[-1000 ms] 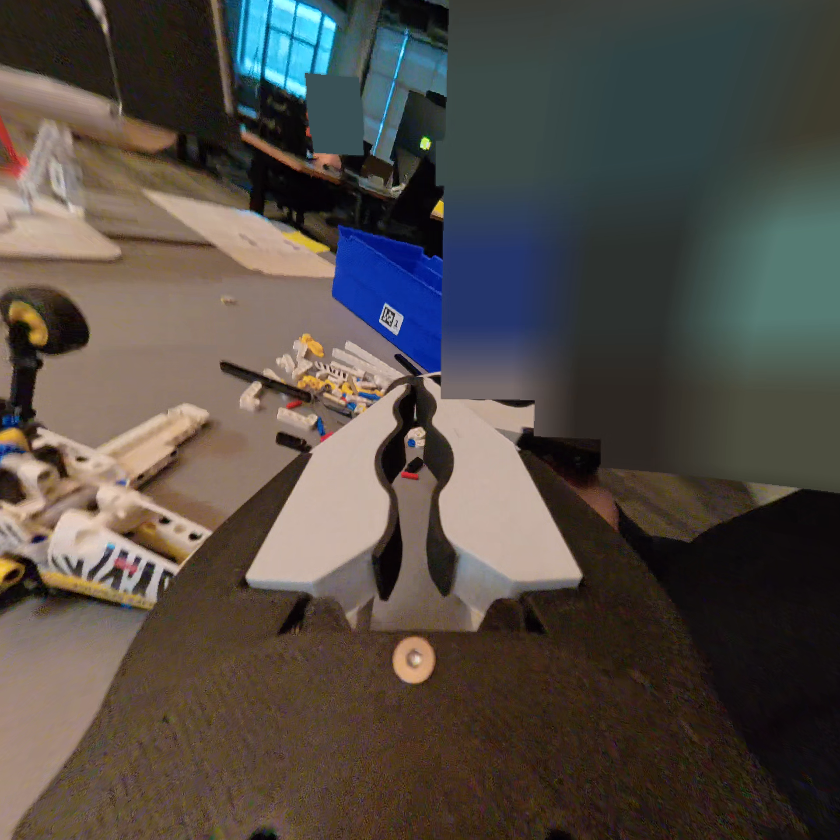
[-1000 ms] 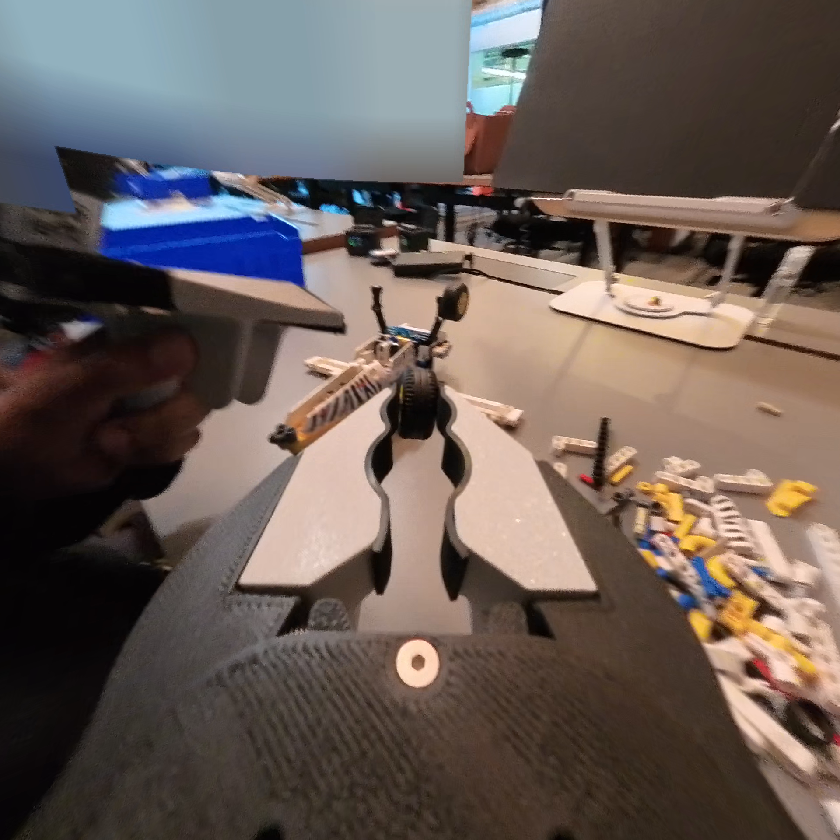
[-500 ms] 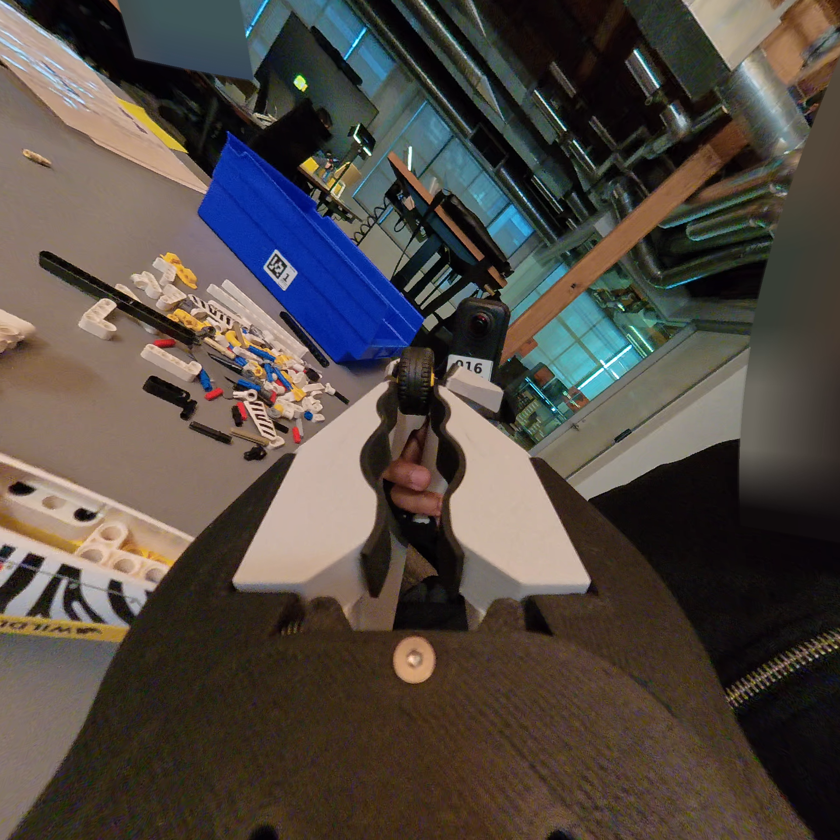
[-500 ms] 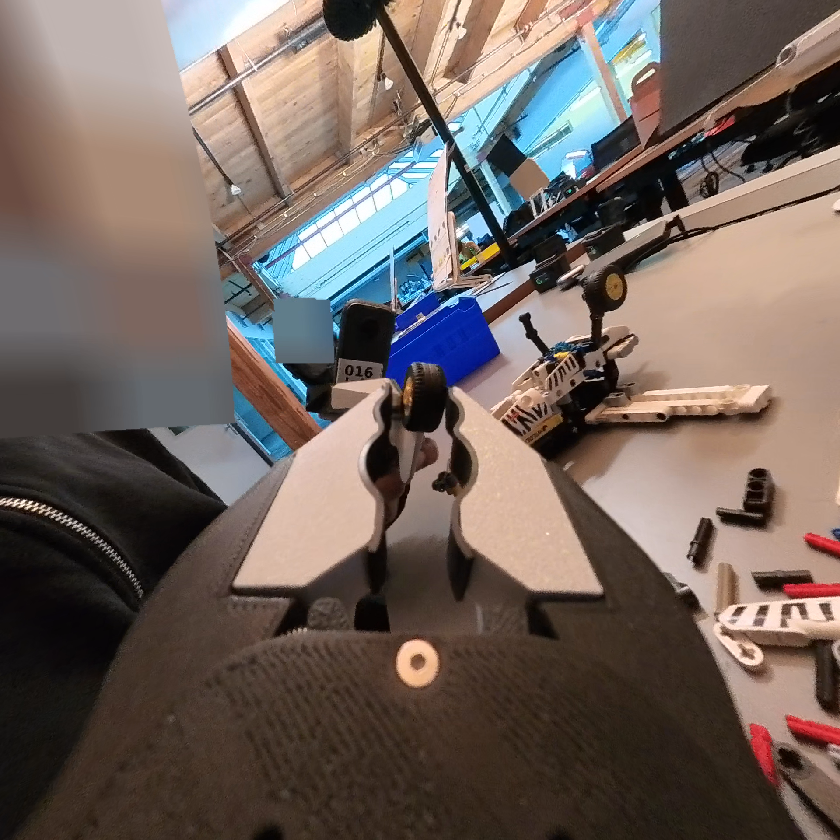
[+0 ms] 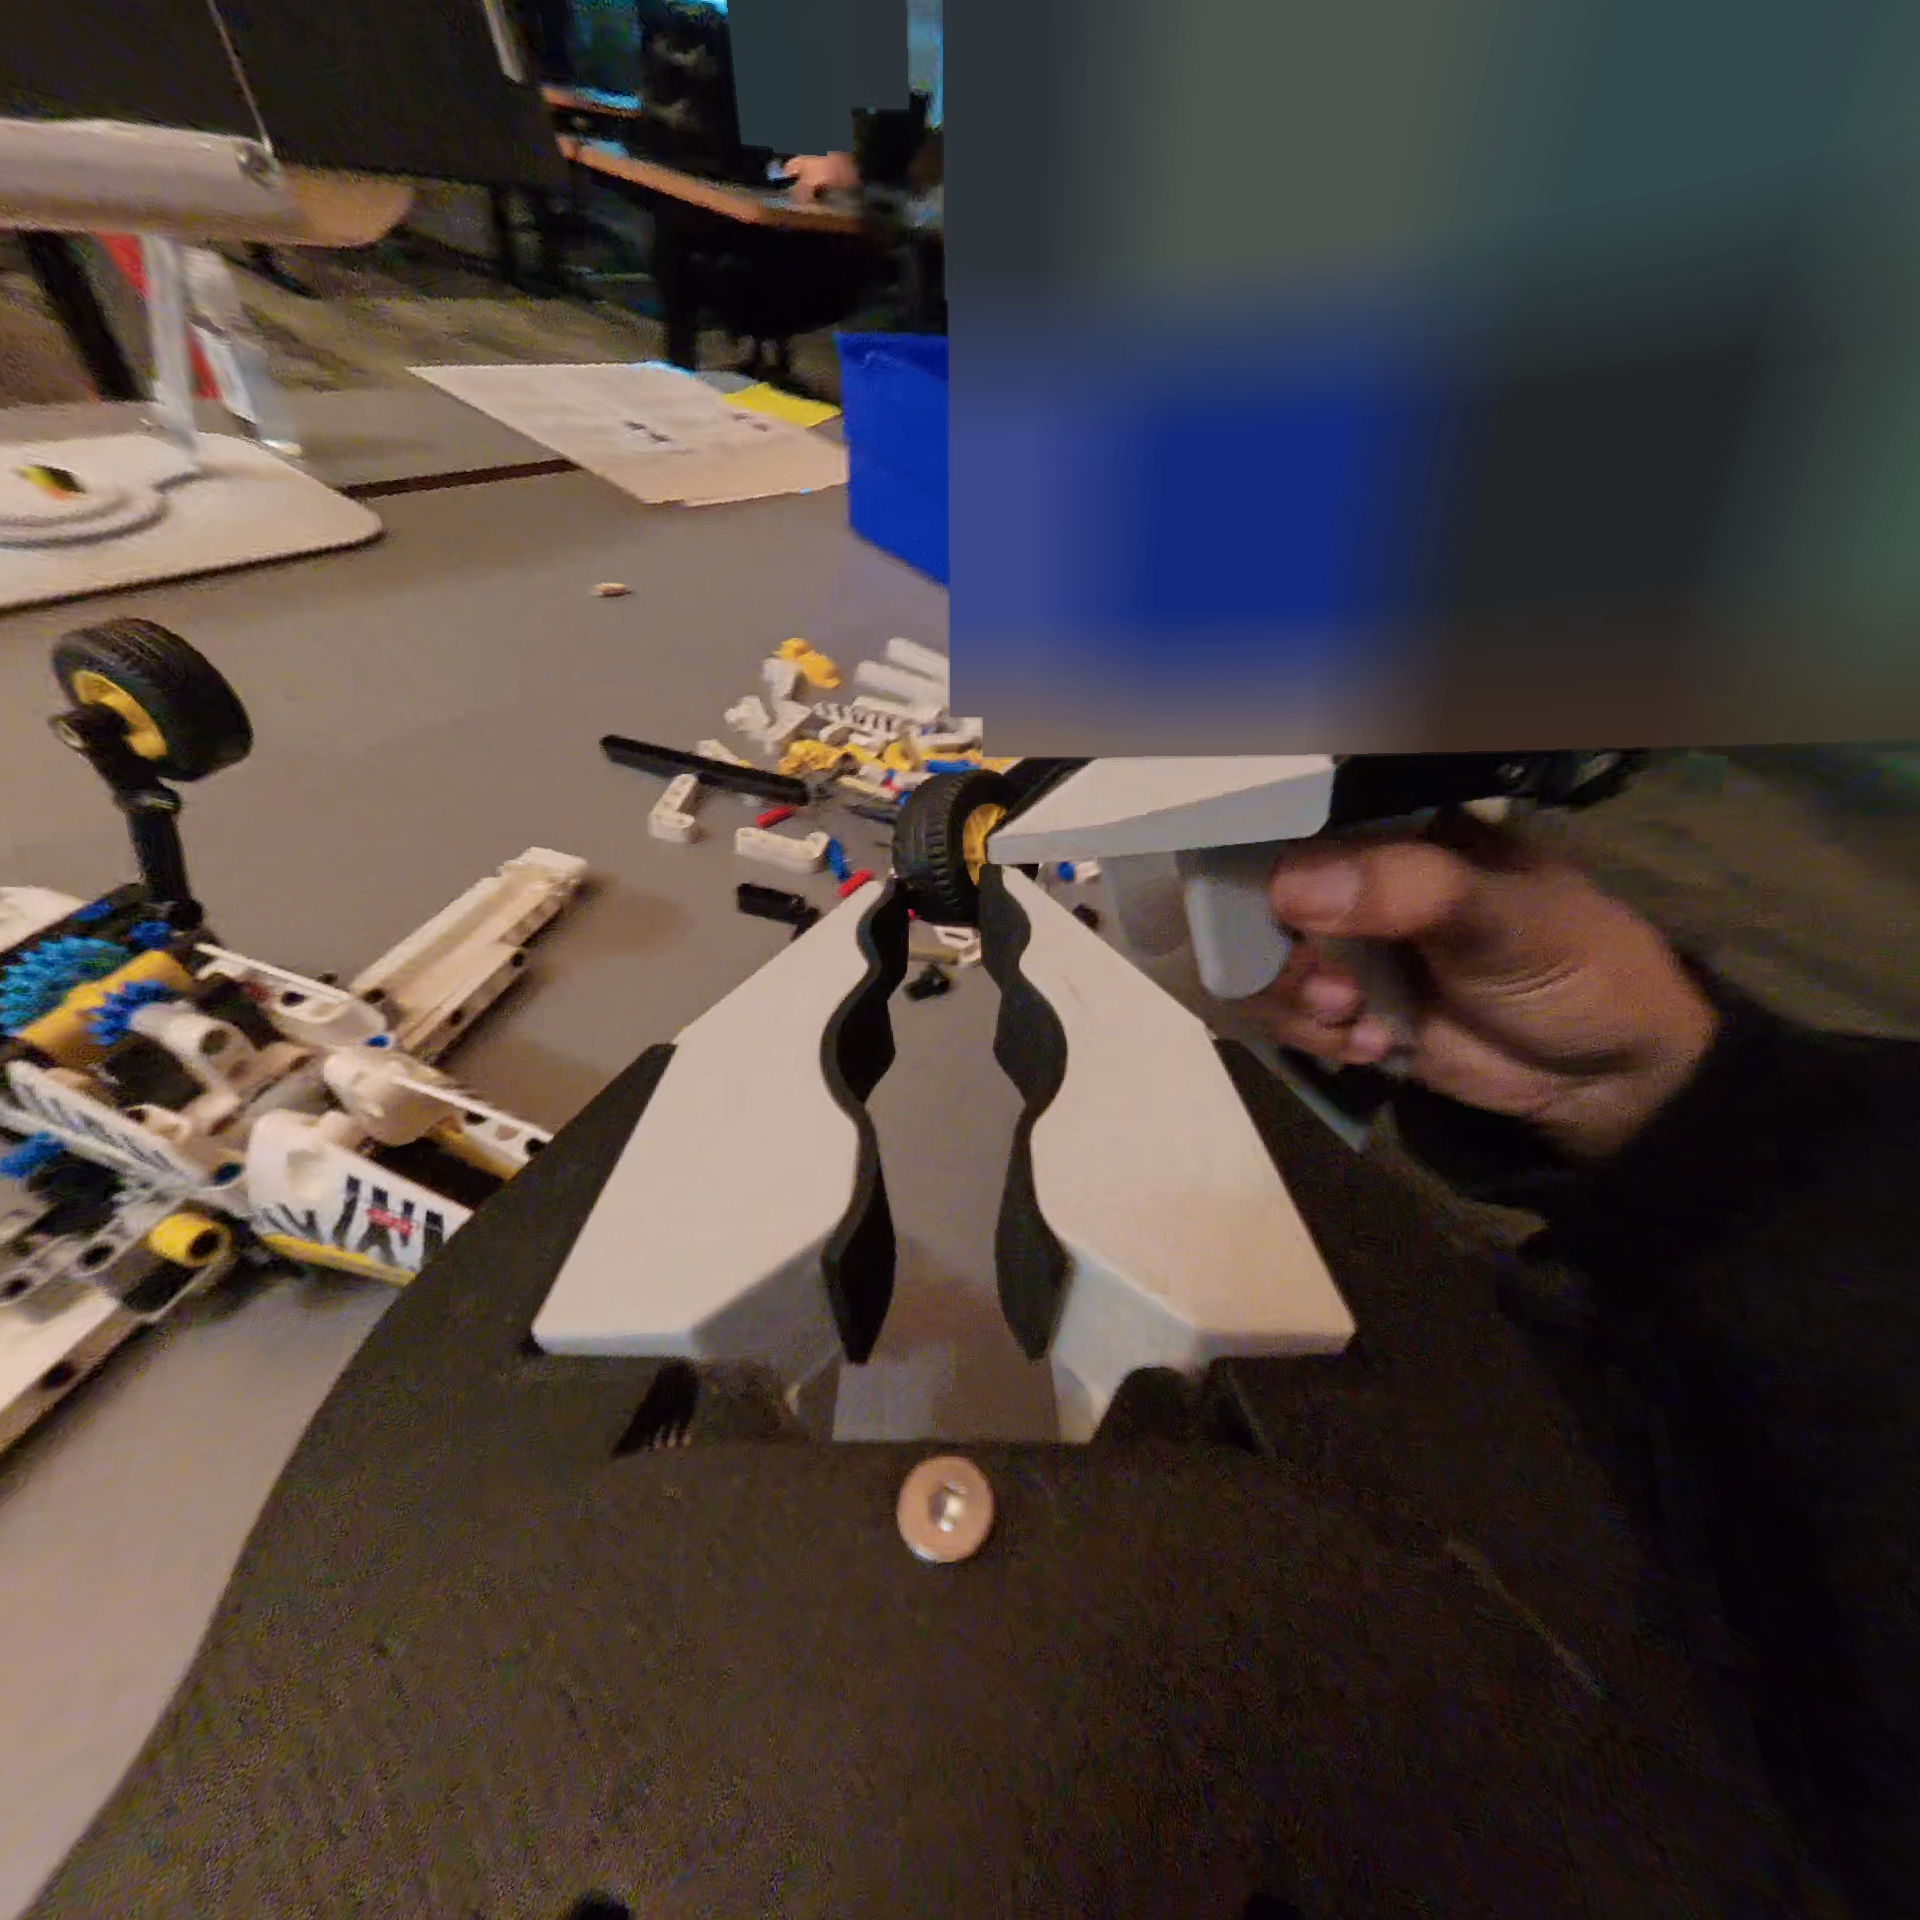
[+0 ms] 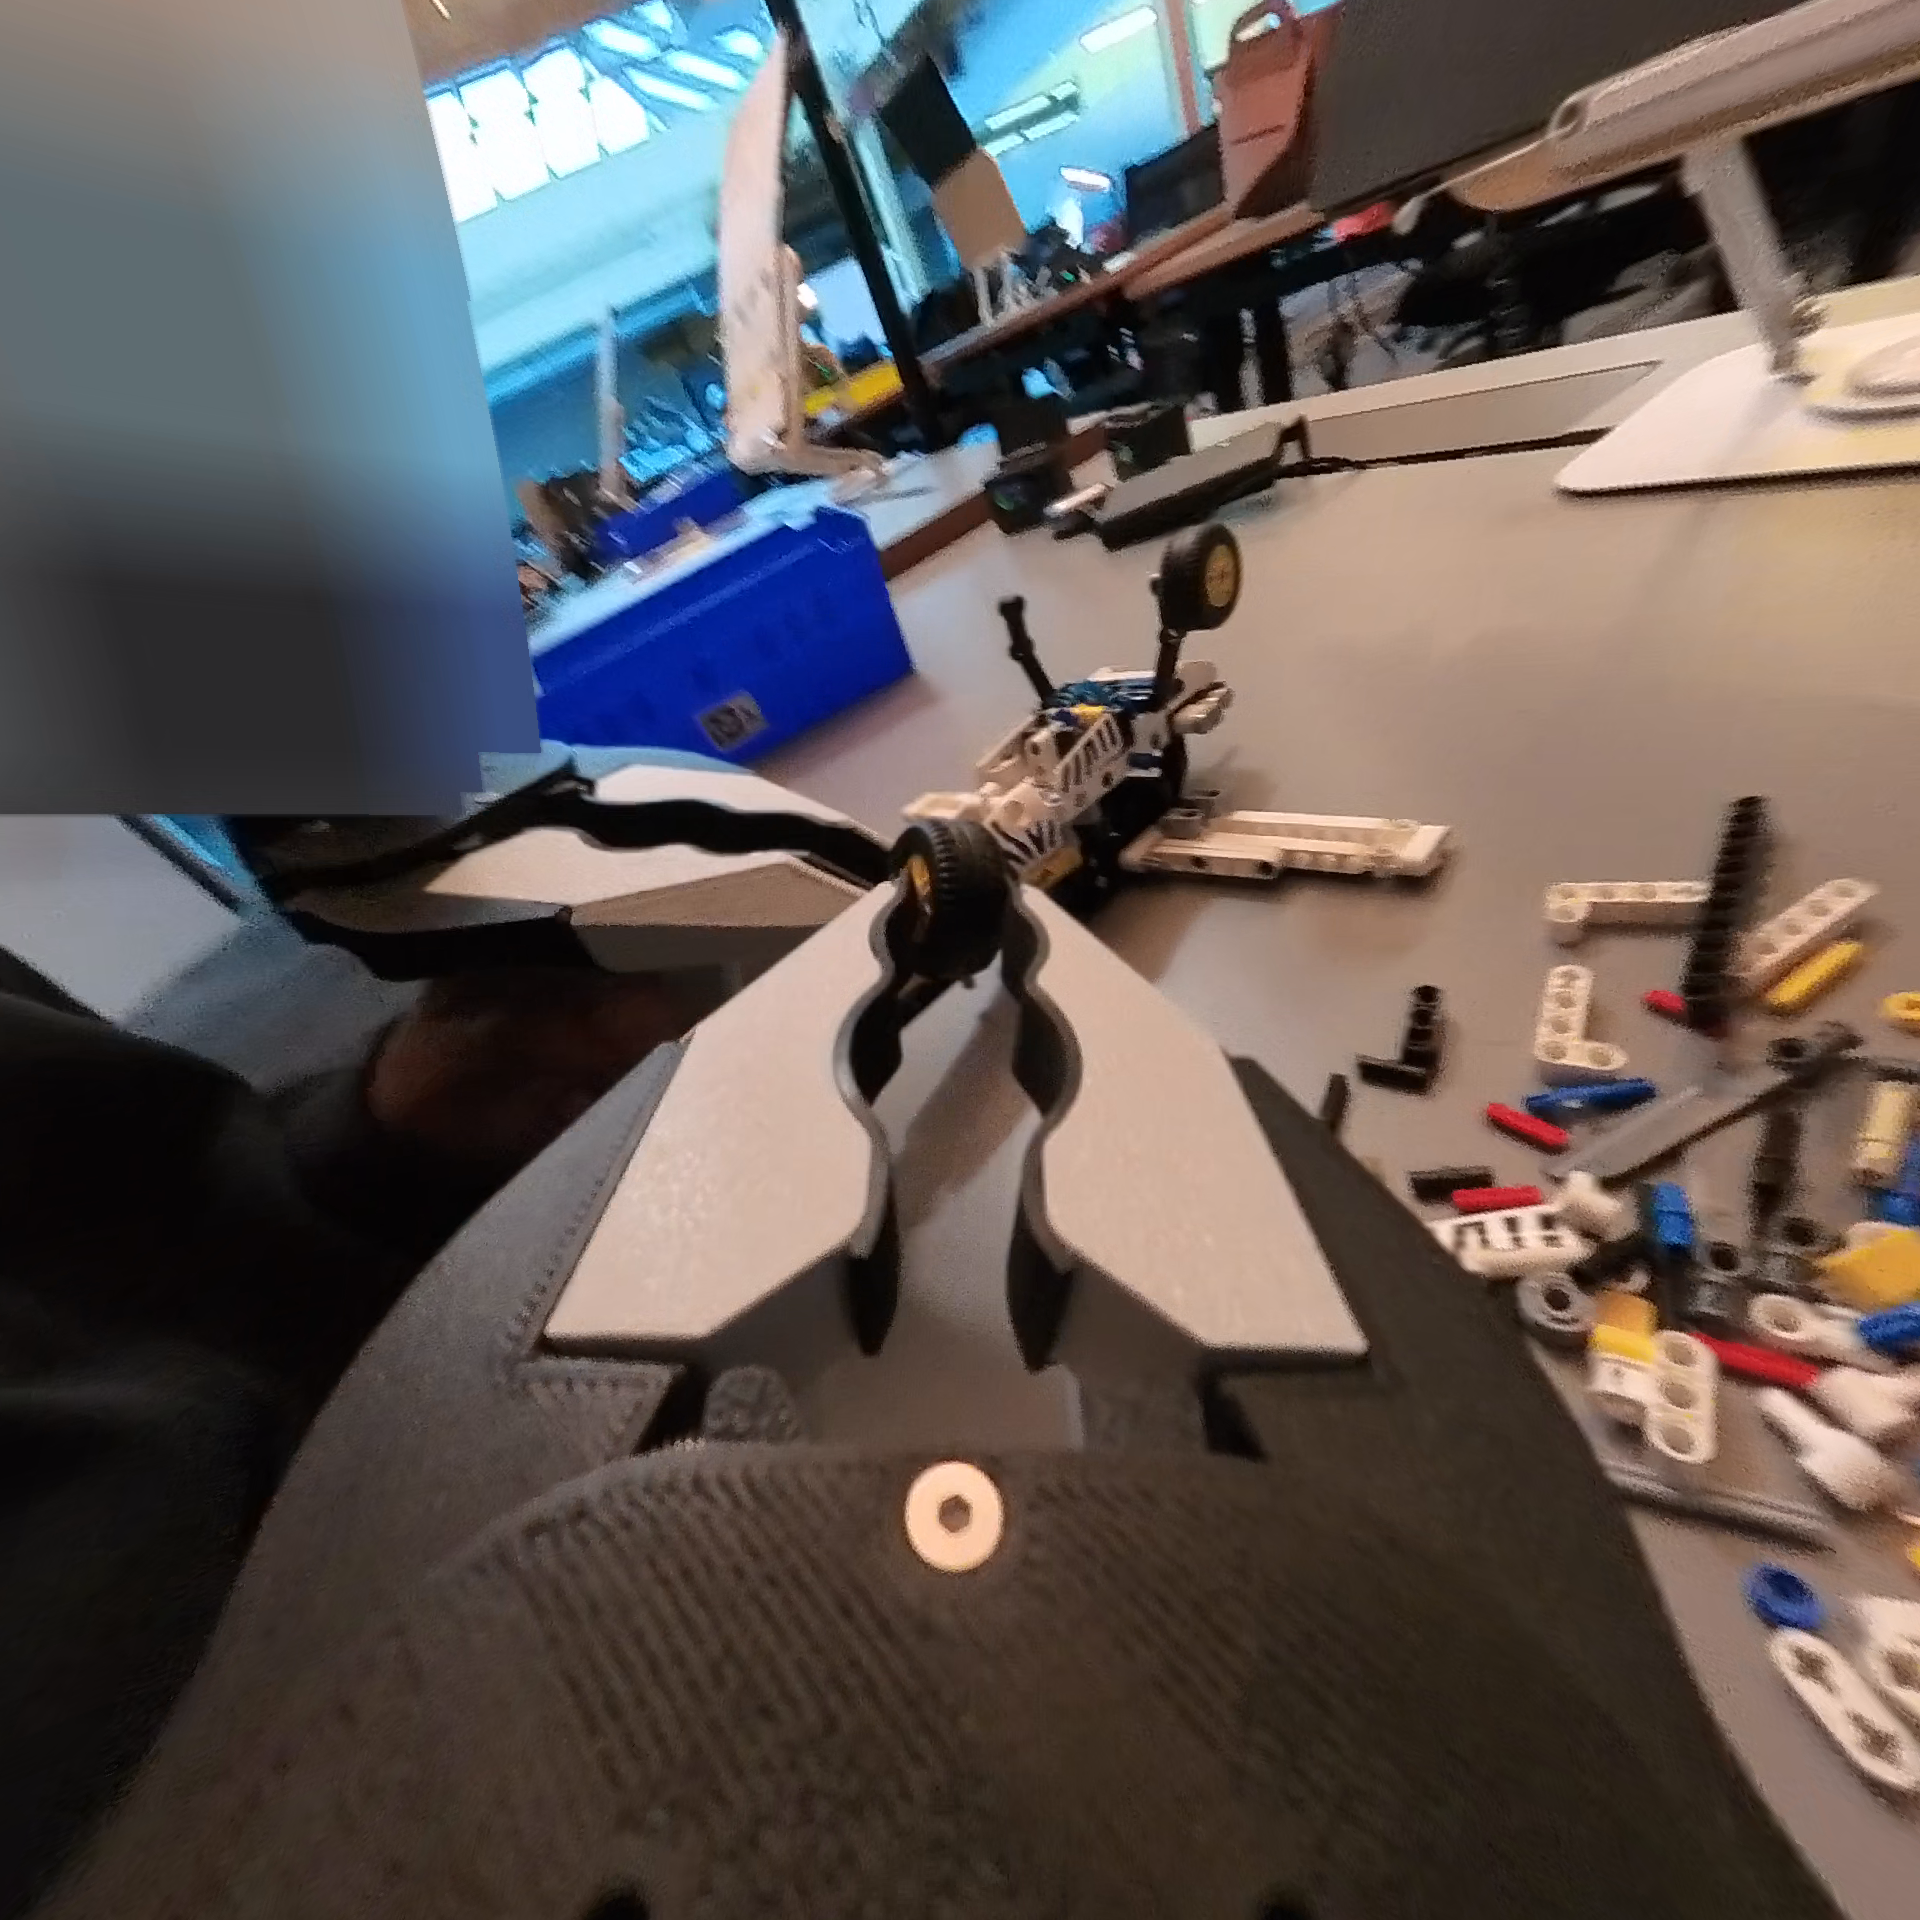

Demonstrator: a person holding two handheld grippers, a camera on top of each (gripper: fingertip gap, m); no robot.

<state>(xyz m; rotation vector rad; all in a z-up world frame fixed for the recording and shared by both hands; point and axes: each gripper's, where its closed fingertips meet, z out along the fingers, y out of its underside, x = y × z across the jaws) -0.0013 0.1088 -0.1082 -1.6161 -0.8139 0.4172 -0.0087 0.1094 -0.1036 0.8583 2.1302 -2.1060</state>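
Gripping a small black wheel point(image 6: 948, 902) with a yellow hub, the right gripper point(image 6: 943, 935) has both jaws pressed on the tyre; the left gripper point(image 5: 940, 899) also meets that wheel point(image 5: 940, 844) at its tips, jaws slightly parted, though whether they press on it I cannot tell. Only the left view shows the hand point(image 5: 1496, 997) on the right gripper's trigger. Farther off on the table point(image 6: 1558, 644), only the right view shows the whole white striped model point(image 6: 1091, 769)
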